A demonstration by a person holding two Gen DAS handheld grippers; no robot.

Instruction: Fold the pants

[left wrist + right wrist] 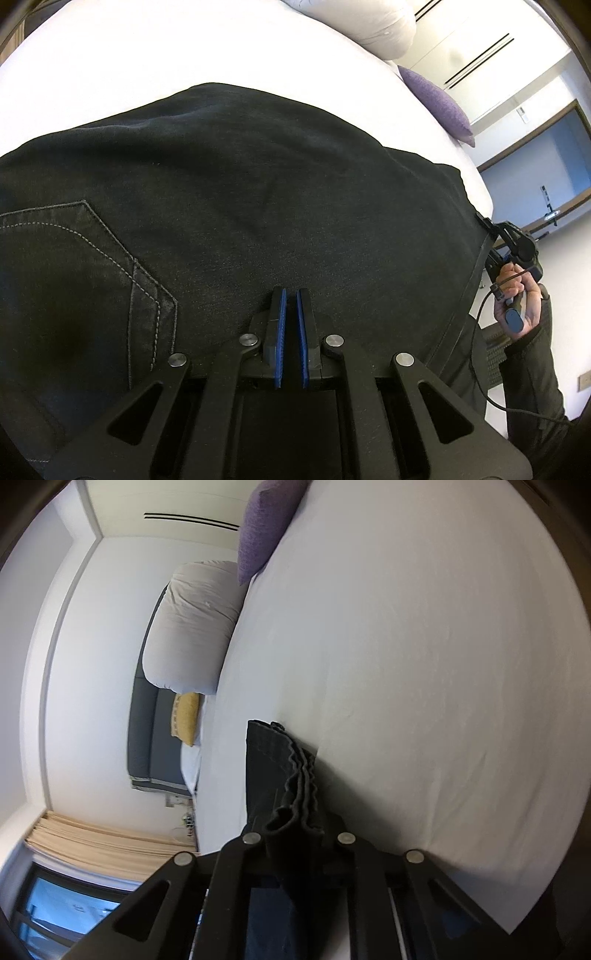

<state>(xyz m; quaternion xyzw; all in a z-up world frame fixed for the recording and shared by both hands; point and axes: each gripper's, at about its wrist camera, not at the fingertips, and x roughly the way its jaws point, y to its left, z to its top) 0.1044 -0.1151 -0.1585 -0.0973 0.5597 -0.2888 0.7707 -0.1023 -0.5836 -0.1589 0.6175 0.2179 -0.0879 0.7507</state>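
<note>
On the white bed (pixel 221 55) the dark pants (pixel 240 166) are lying spread across the sheet, back side up, with a stitched back pocket (pixel 85 258) showing toward one side. They are looking already doubled lengthwise, one leg stacked over the other, though I cannot be sure of that from where the cloth is visible.

Low over the middle of the fabric, the left gripper (pixel 291 325) is hanging with its blue pads (pixel 281 332) drawn nearly together; only a thin slit is showing between them and no cloth is sitting in it, so it is clenched on nothing.

At the far edge of the pants, a hand (pixel 517 295) is holding the right gripper (pixel 293 830), and that claw is grasping a bunched stack of hem layers (pixel 299 775); the wavy edges of several thicknesses are poking out from between its fingers.

By my reckoning the folding is sitting somewhere around its middle. The lengthwise fold seems to be done, and the pinched end is waiting to be carried across toward the pocket end for the crosswise fold. That carry, the laying down and any smoothing are all remaining.

Beyond the pants a purple cushion (pixel 439 107) and a white pillow (pixel 362 22) are resting at the head of the bed, well apart from the work.
</note>
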